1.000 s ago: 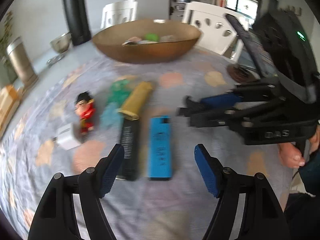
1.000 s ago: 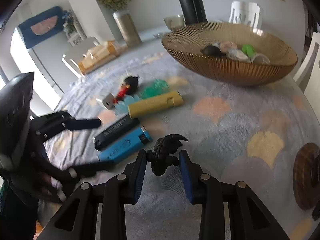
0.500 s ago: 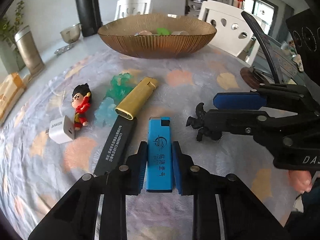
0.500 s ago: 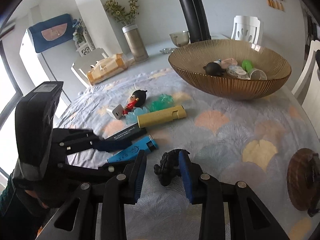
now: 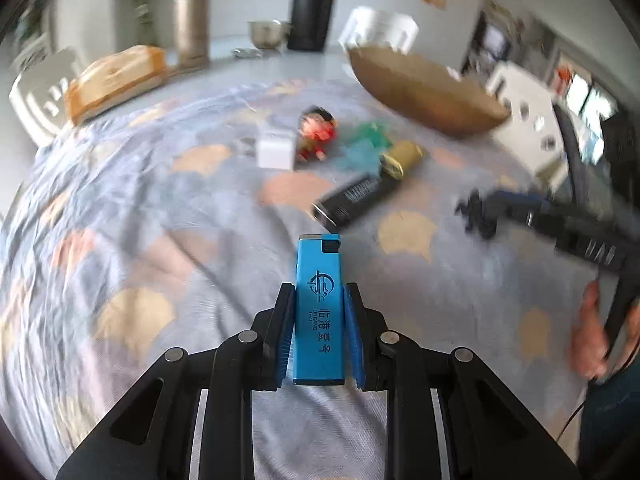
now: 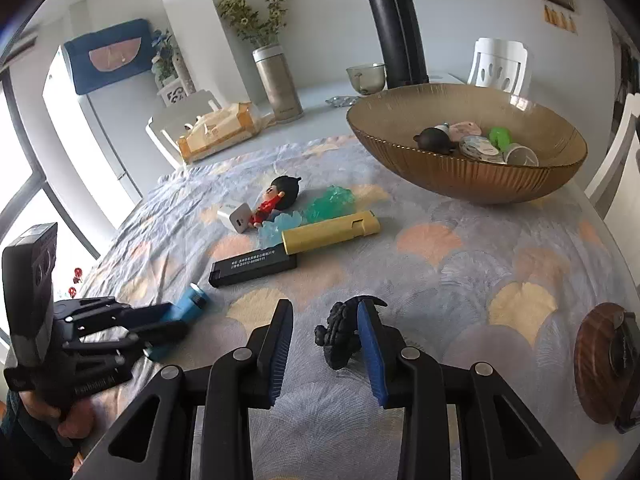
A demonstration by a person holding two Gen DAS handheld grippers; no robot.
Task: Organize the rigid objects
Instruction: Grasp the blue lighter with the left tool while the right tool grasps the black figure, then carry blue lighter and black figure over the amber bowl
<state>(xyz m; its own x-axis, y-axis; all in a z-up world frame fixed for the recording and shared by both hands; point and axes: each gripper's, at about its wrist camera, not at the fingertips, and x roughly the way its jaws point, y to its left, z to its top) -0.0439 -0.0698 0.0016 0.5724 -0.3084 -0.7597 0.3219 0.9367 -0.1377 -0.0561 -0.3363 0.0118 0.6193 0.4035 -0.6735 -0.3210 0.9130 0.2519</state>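
Above bare cloth, the left gripper (image 5: pixel 319 332) clamps the blue lighter (image 5: pixel 319 308); the right gripper (image 6: pixel 326 344), parted, seemingly brushes the black figurine (image 6: pixel 340 336).

bare cloth (image 6: pixel 460 280) before bowl (image 6: pixel 472 184)

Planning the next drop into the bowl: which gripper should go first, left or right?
Left, probably. The left gripper is shut on the blue lighter, ready to carry. The right gripper is open around the black figurine without a grip, though nearer the bowl.
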